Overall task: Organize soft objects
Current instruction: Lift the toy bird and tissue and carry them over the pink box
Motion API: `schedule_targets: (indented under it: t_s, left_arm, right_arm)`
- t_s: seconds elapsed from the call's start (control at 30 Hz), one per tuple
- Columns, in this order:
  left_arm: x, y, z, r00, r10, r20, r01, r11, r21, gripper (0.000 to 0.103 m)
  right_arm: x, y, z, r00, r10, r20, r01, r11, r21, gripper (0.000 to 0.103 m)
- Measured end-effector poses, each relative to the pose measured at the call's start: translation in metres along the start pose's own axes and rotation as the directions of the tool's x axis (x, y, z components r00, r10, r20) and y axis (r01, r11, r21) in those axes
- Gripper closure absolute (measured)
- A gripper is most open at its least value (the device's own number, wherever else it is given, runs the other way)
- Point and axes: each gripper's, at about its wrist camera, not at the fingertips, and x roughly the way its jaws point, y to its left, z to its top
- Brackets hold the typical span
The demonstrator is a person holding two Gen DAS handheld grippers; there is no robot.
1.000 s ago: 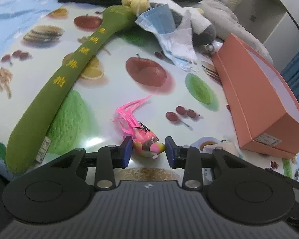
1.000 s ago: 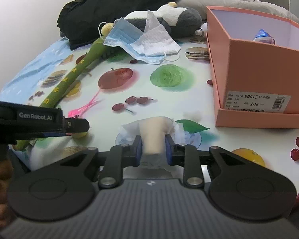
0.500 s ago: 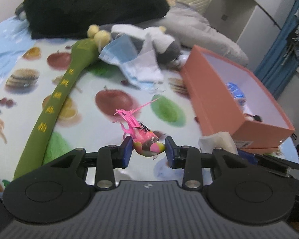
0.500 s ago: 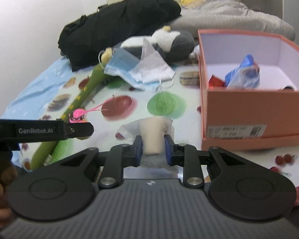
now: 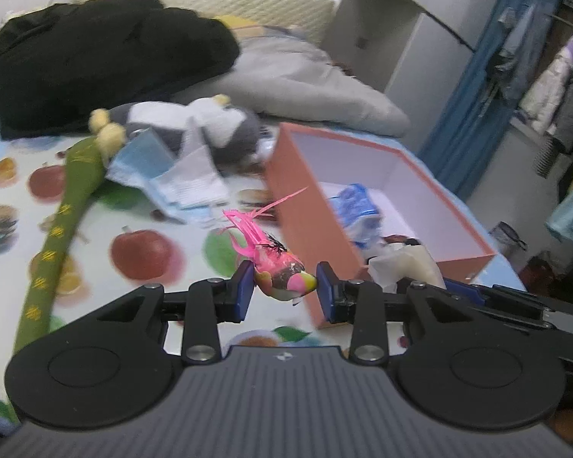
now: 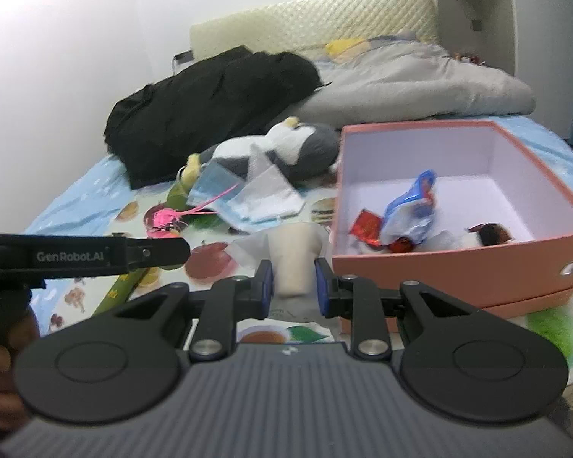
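- Big bed point(image 6: 76, 198) under it all, fruit-print sheet point(image 5: 141, 297) across the near half, things scattered over it.
- Black coat point(image 6: 210, 103) heaped at the far left, grey quilt point(image 6: 412, 87) bunched to its right, both by the headboard.
- Orange box point(image 6: 454, 263) open on the right of the sheet, white inside; a blue-and-white packet point(image 6: 412, 206), a red wrapper point(image 6: 366, 225) and a small brown-and-white toy point(image 6: 489, 234) lie on its floor.
- Long green plush point(image 5: 57, 236) snakes down the left side, yellow characters along it, pale yellow knobs at its far end.
- Grey-and-white penguin point(image 6: 298, 145) lies just left of the box's far corner, touching the face masks.
- Blue face masks point(image 5: 175, 175) lie in a loose pile in front of the penguin, beside the green plush's top end.
- Right tongs point(image 6: 292, 280) are set narrow and clamp a beige sock point(image 6: 294, 259) in clear wrap, held in the air just off the box's near-left corner.
- Left tongs point(image 5: 284, 290) pinch the pink bird point(image 5: 282, 273) at a middling width, both pads against its body, feather tail sticking up and away; it hangs above the sheet, close to the box's near wall.
- A hand point(image 6: 0, 358) grips the left tool's handle, seen at the right camera's left edge.
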Motion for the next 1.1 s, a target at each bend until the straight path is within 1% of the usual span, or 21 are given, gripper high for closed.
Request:
schedule_targets:
  t_s: [0.2,0.4,0.5,0.53,0.6,0.67,0.7,0.77,0.8,0.87,0.9,0.97,1.07,1.1]
  left_arm:
    - [0.014,-0.028,0.009,0.998,-0.07,-0.006,0.07,0.997,0.04,0.062]
    - [0.04,-0.054,0.027,0.993,-0.116,-0.012,0.117,0.99,0.082,0.062]
    - [0.055,-0.064,0.045,0.991,-0.134,0.015,0.132,0.986,0.103,0.062]
    - [0.062,-0.067,0.053,0.99,-0.139,0.01,0.137,0.986,0.097,0.062]
    - [0.076,-0.073,0.068,0.983,-0.183,0.003,0.182,0.978,0.102,0.062]
    - [0.089,-0.08,0.083,0.984,-0.178,-0.01,0.178,0.977,0.115,0.062]
    - [0.097,-0.084,0.091,0.981,-0.193,-0.021,0.194,0.973,0.124,0.062]
    - [0.111,-0.09,0.106,0.98,-0.195,-0.022,0.196,0.97,0.144,0.062]
    - [0.12,-0.094,0.115,0.98,-0.196,-0.036,0.199,0.967,0.162,0.062]
    - [0.143,-0.094,0.133,0.968,-0.234,-0.09,0.245,0.96,0.136,0.062]
    - [0.154,-0.093,0.142,0.966,-0.236,-0.109,0.249,0.961,0.124,0.062]
    - [0.177,-0.096,0.156,0.964,-0.214,-0.154,0.235,0.963,0.132,0.062]
    - [0.202,-0.098,0.17,0.954,-0.204,-0.22,0.239,0.96,0.144,0.062]
    - [0.21,-0.099,0.172,0.953,-0.19,-0.238,0.229,0.962,0.149,0.062]
  right_arm:
    - [-0.02,-0.025,0.009,0.997,-0.071,0.045,0.07,0.997,0.017,0.076]
    - [-0.025,-0.056,0.022,0.988,-0.137,0.072,0.134,0.99,0.035,0.076]
    - [-0.019,-0.074,0.032,0.985,-0.159,0.067,0.156,0.987,0.047,0.076]
    - [-0.016,-0.08,0.037,0.984,-0.164,0.065,0.161,0.986,0.053,0.076]
    - [-0.008,-0.092,0.047,0.983,-0.173,0.06,0.17,0.984,0.057,0.076]
    - [0.001,-0.102,0.059,0.982,-0.18,0.056,0.176,0.982,0.06,0.076]
    - [0.005,-0.107,0.065,0.982,-0.182,0.052,0.179,0.982,0.063,0.076]
    - [0.016,-0.118,0.076,0.983,-0.179,0.036,0.177,0.982,0.069,0.076]
    - [0.022,-0.123,0.081,0.984,-0.174,0.023,0.172,0.982,0.076,0.076]
    - [0.036,-0.135,0.09,0.986,-0.169,-0.01,0.169,0.983,0.074,0.076]
    - [0.044,-0.142,0.094,0.987,-0.158,-0.037,0.16,0.984,0.075,0.076]
    - [0.059,-0.155,0.101,0.985,-0.153,-0.082,0.161,0.982,0.095,0.076]
    - [0.081,-0.171,0.108,0.979,-0.141,-0.145,0.156,0.983,0.095,0.076]
    - [0.088,-0.175,0.109,0.977,-0.14,-0.163,0.157,0.983,0.094,0.076]
